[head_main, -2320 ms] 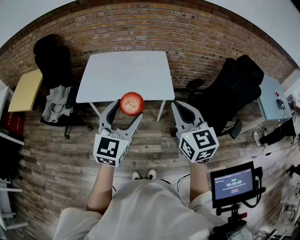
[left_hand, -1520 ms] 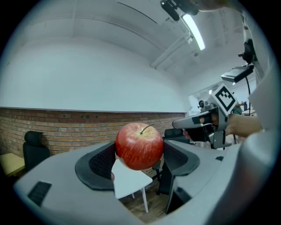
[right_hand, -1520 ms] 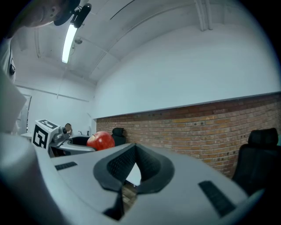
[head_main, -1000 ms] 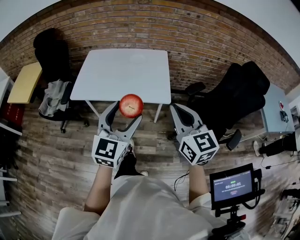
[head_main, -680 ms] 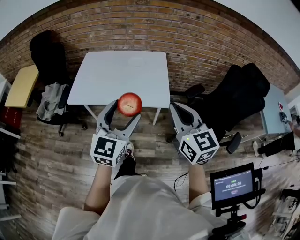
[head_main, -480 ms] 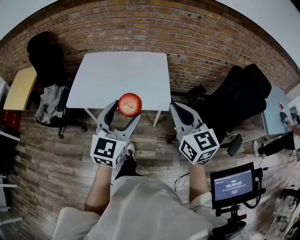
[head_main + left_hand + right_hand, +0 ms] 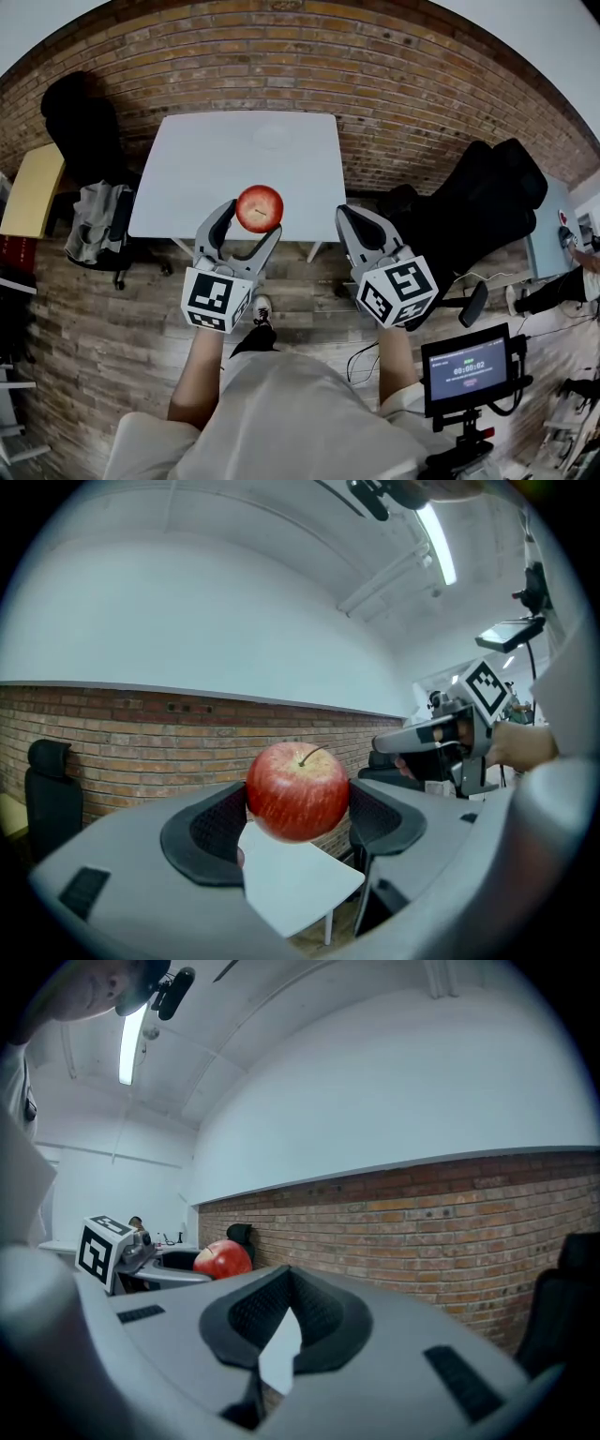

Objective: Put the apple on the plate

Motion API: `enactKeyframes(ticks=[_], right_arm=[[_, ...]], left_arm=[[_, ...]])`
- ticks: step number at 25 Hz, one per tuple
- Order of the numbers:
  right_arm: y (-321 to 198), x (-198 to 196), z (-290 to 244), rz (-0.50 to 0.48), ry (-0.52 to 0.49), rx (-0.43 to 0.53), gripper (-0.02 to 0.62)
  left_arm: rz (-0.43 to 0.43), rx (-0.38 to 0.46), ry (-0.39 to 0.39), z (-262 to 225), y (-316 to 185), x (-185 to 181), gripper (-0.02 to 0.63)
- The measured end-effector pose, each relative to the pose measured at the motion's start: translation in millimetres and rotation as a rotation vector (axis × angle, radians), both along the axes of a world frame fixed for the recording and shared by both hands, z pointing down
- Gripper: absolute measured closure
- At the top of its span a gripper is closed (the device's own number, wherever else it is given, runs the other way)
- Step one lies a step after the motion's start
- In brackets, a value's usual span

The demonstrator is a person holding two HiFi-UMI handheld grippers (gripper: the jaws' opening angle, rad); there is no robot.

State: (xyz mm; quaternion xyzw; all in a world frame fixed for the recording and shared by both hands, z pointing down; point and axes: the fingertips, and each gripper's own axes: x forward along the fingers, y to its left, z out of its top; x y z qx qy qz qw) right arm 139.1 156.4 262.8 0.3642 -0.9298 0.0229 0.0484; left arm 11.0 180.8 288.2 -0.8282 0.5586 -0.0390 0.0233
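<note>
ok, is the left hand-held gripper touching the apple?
Touching. Left gripper view: left hand-held gripper pads press both sides of the apple, no gap.

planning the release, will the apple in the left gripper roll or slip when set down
Likely to roll: the apple is round, pinched only at its sides by the left gripper. Its glossy skin may slip. It looks firm: no visible dents.

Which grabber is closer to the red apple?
Left. The left gripper is squeezing the apple between its jaws; the right gripper is shut, empty, off to the apple's right, not touching it.
</note>
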Motion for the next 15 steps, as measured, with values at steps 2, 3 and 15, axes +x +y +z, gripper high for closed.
enactKeyframes(ticks=[2, 3, 15], right_arm=[[-20, -13, -1, -0.001, 0.000, -0.006, 0.591], [-27, -17, -1, 0.000, -0.001, -0.007, 0.592], [-74, -58, -7, 0.011, 0.009, -0.017, 0.592]], left_arm=[[0.000, -0.007, 0.002, 1, -19, -12, 0.258], [0.000, -0.010, 0.003, 1, -26, -17, 0.258], [0.016, -0.022, 0.015, -4, -80, -58, 0.258]])
